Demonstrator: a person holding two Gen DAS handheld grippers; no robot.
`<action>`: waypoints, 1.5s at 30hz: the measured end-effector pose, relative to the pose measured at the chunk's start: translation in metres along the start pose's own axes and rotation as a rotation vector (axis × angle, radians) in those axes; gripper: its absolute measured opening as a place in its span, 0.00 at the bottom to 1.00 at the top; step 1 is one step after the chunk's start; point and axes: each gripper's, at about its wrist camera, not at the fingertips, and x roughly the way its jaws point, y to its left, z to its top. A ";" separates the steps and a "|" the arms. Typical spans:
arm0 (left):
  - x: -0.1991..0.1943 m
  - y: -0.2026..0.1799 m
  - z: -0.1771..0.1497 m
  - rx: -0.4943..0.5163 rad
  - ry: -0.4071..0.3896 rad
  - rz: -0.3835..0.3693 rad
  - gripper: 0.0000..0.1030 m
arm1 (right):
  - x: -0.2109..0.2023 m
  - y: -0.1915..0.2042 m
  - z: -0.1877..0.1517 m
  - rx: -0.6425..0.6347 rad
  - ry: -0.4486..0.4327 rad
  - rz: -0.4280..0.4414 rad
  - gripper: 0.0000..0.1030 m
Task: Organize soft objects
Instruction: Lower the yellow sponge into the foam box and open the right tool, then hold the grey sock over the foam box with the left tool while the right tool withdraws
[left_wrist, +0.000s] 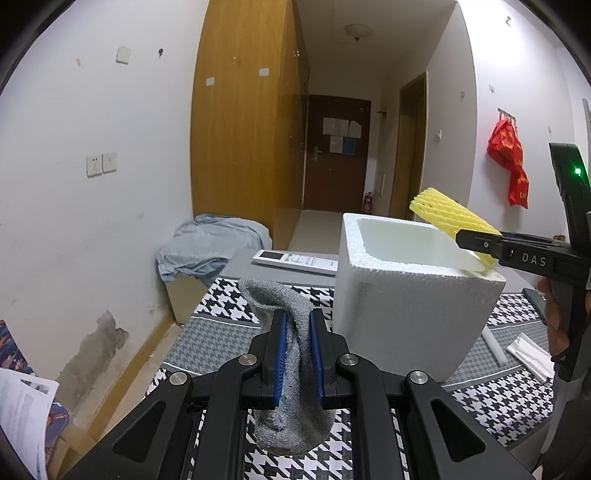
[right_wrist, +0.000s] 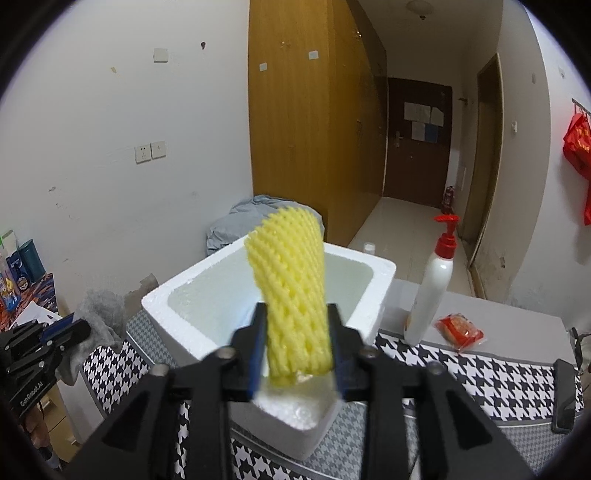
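Note:
My left gripper (left_wrist: 297, 325) is shut on a grey sock (left_wrist: 291, 373), which hangs between the blue pads above the houndstooth cloth, left of the white foam box (left_wrist: 406, 306). My right gripper (right_wrist: 297, 325) is shut on a yellow foam net sleeve (right_wrist: 291, 291) and holds it over the near corner of the open foam box (right_wrist: 177, 295). From the left wrist view the sleeve (left_wrist: 443, 214) sticks out over the box's right rim, with the right gripper (left_wrist: 476, 243) behind it. The left gripper and sock (right_wrist: 92, 314) show at the left in the right wrist view.
A white remote (left_wrist: 295, 260) lies behind the sock. A white pump bottle (right_wrist: 432, 284) and a red snack packet (right_wrist: 460, 328) stand right of the box. White foam strips (left_wrist: 524, 350) lie on the cloth. A blue cloth heap (left_wrist: 207, 243) sits by the wall.

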 end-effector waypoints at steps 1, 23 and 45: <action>0.000 0.000 0.000 -0.003 0.000 0.001 0.13 | 0.001 0.000 0.000 0.002 0.000 0.004 0.50; -0.012 0.000 0.006 -0.006 -0.034 0.002 0.13 | -0.024 -0.006 -0.005 0.013 -0.047 0.013 0.84; -0.025 -0.028 0.031 0.049 -0.098 -0.064 0.13 | -0.049 -0.024 -0.019 0.045 -0.061 -0.005 1.00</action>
